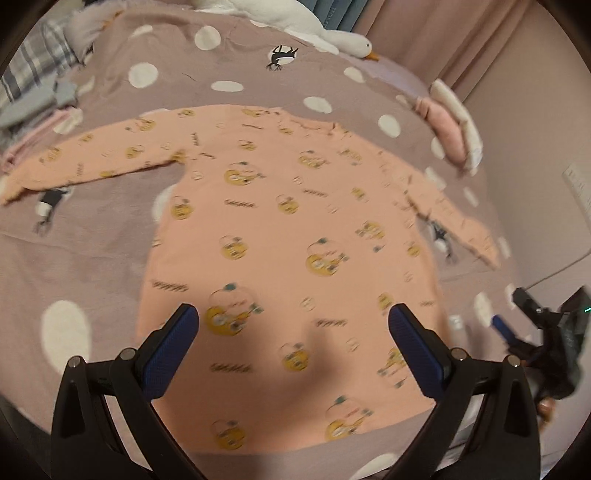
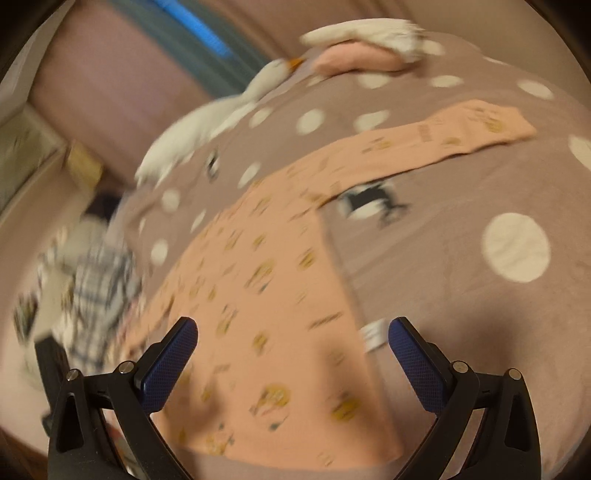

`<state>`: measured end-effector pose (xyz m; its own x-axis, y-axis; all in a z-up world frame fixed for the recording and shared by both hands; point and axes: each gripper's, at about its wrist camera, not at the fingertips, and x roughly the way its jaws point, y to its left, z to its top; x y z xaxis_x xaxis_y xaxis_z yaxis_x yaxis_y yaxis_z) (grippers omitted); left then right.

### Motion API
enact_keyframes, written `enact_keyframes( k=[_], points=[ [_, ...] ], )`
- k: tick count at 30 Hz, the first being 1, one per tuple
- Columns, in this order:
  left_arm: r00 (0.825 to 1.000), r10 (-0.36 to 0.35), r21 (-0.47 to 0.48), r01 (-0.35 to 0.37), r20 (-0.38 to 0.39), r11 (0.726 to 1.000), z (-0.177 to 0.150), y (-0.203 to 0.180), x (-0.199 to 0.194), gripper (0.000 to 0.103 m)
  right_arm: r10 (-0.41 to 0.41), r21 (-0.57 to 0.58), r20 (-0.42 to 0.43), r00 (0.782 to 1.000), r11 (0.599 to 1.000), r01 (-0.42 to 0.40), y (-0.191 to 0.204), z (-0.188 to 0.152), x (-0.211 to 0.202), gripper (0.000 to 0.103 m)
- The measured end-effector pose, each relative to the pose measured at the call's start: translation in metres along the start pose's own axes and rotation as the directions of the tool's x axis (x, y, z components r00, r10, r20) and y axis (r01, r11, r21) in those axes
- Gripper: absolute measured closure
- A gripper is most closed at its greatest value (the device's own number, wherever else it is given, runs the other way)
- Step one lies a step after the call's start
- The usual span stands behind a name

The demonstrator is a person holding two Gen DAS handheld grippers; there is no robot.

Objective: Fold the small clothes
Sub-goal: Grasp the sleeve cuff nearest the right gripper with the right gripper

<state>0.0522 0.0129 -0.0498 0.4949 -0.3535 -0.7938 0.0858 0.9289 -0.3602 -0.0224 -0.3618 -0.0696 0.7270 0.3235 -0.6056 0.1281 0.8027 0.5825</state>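
Left gripper (image 1: 293, 325) jaws spread wide, empty, above the pink shirt (image 1: 280, 236), right gripper (image 2: 291, 338) likewise released, shirt flat on the dotted bedspread (image 1: 85, 243), sleeves outstretched, plush goose (image 1: 332, 35) beyond its collar

The long-sleeved shirt (image 1: 280, 236) is showing a peach-pink ground scattered with yellow round cartoon motifs, touches of teal and short dark lettering, and it is lying on a bedspread (image 1: 92, 251) that is showing dusty mauve with large white dots and small black-and-white animal figures. The left tool (image 1: 294, 317) and right tool (image 2: 293, 330) are showing black frames with textured blue finger pads (image 1: 170, 354). A white plush goose (image 1: 343, 40) with an orange beak, a grey-and-white plaid garment (image 1: 33, 74) and a folded pink and cream stack (image 1: 454, 125) are showing at the edges.
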Motion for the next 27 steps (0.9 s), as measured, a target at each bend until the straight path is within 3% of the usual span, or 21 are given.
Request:
enact_keyframes(
  k=[4,8,14,18,23,27],
  points=[
    [0.998,-0.056,-0.070,0.054,-0.030,0.996,0.016,0.003,0.017,0.000,-0.010,0.150,0.043,0.999,0.989,0.004,-0.047,0.026,-0.001,0.001],
    [0.991,-0.123,-0.109,0.117,-0.049,0.987,0.028,0.004,0.029,0.000,-0.084,0.247,0.099,0.992,0.967,0.058,-0.088,0.052,-0.001,0.001],
    [0.993,-0.107,-0.088,0.103,-0.042,0.991,0.043,-0.004,0.037,0.000,-0.139,0.332,0.158,0.978,0.940,0.080,-0.128,0.093,0.009,0.001],
    [0.993,-0.106,-0.096,0.101,-0.043,0.990,0.054,-0.004,0.046,0.000,-0.169,0.387,0.175,0.970,0.918,0.090,-0.148,0.114,0.021,0.011],
    [0.995,-0.090,-0.101,0.084,-0.053,0.991,0.063,-0.004,0.055,0.000,-0.154,0.447,0.214,0.965,0.894,0.043,-0.168,0.132,0.034,0.022],
    [0.996,-0.077,-0.097,0.072,-0.054,0.993,0.067,-0.005,0.060,0.000,-0.140,0.501,0.253,0.957,0.866,-0.006,-0.184,0.142,0.039,0.042]
  ],
)
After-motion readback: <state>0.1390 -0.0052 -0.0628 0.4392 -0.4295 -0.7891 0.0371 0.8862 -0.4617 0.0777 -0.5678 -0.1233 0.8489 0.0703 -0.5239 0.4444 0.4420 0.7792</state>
